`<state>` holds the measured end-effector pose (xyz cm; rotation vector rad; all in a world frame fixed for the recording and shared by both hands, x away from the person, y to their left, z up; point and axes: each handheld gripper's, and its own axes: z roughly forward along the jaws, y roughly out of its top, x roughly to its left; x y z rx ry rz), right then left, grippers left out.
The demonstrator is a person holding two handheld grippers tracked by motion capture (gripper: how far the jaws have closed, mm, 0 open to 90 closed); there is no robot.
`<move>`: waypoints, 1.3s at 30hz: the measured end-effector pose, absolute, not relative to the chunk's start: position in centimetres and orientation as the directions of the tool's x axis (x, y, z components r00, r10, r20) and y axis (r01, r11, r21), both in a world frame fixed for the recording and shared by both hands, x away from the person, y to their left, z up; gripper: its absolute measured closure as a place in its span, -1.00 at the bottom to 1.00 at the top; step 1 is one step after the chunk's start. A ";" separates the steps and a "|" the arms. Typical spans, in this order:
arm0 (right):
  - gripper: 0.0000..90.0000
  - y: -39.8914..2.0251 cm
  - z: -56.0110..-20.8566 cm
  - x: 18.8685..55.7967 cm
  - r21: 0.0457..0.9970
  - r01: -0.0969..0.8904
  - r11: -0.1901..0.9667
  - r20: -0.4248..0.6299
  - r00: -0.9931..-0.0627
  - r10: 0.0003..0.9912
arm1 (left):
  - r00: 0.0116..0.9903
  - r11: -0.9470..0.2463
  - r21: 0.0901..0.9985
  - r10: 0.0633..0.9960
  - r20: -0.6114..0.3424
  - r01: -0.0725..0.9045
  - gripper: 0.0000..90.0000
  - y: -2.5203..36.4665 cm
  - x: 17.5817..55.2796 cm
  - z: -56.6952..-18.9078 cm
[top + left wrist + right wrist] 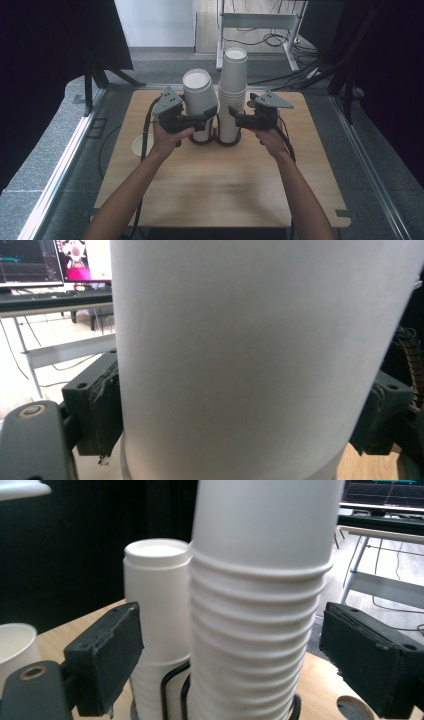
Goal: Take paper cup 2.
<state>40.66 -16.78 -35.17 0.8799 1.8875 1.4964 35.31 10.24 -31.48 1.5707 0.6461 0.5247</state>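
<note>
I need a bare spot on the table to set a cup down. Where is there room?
The near half of the table, between the forearms and toward the front edge, is bare. So is the right side. The far middle is crowded: two cup stacks in wire rings, both grippers beside them. A lone cup sits at the left edge.

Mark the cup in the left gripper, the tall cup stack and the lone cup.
held cup (199, 95), high view, side wall.
tall cup stack (260, 645), right gripper view, ribbed rims.
lone cup (138, 145), high view, open mouth.

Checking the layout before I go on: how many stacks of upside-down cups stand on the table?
2. The shorter stack stands left, clamped by the left gripper; the taller stack stands right, between the right gripper's open jaws. A single upright cup sits apart, far left.
</note>
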 end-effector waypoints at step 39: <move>-0.68 -17.2 -43.2 32.7 0.973 0.138 0.187 -0.030 -0.723 0.690 | 0.706 -0.040 0.969 0.693 -0.148 0.242 -0.70 10.9 30.4 -42.1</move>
